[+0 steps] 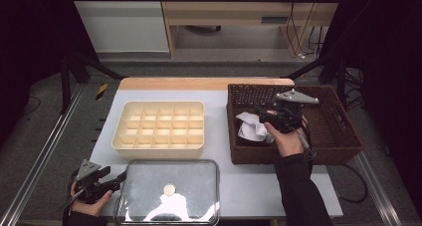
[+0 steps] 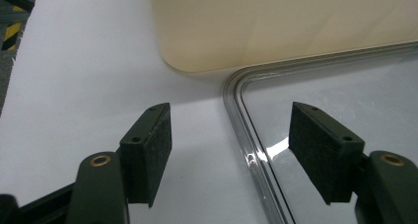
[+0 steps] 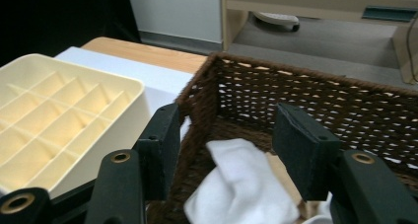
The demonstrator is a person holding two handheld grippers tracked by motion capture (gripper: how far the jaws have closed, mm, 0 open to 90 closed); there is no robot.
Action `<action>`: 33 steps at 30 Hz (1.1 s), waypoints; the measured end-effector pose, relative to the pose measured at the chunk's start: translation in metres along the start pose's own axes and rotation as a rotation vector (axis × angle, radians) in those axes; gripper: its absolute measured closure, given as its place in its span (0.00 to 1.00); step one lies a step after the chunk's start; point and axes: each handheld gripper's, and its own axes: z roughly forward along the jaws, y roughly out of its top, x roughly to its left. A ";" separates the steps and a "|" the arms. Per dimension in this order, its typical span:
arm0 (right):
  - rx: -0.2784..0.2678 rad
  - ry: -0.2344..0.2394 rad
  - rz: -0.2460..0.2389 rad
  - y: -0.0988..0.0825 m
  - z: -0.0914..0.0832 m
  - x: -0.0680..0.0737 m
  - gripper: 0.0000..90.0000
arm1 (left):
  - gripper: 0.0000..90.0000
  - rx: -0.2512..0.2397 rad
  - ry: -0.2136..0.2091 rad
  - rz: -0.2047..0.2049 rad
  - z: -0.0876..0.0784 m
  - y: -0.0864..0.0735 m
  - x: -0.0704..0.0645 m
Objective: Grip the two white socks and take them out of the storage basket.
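Two hand-held grippers, both with jaws apart and empty. Your right hand-held gripper (image 1: 263,114) hangs over the white socks (image 3: 244,189) in the wicker basket (image 1: 343,146); its near jaw could snag the basket wall. Your left hand-held gripper (image 2: 229,155) straddles the clear lid (image 1: 199,169) edge on the desk (image 1: 107,136), the compartment tray (image 1: 149,144) just beyond.

A grey floor (image 1: 45,116) surrounds the table; a pale wooden desk (image 1: 239,12) stands behind, beside a white wall (image 1: 119,27).
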 end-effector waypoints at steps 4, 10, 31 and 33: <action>0.002 -0.043 0.023 0.005 0.009 -0.015 0.51 | 0.36 0.000 0.001 0.002 0.000 0.000 0.000; 0.041 -0.096 0.043 0.006 0.023 -0.034 0.51 | 0.37 -0.001 0.003 -0.001 -0.001 -0.001 0.001; 0.162 -0.183 0.076 -0.019 0.044 -0.079 0.51 | 0.37 0.003 0.004 0.000 -0.001 -0.002 0.001; 0.171 -0.186 0.078 -0.021 0.045 -0.081 0.51 | 0.37 0.003 0.005 0.002 -0.001 -0.002 0.001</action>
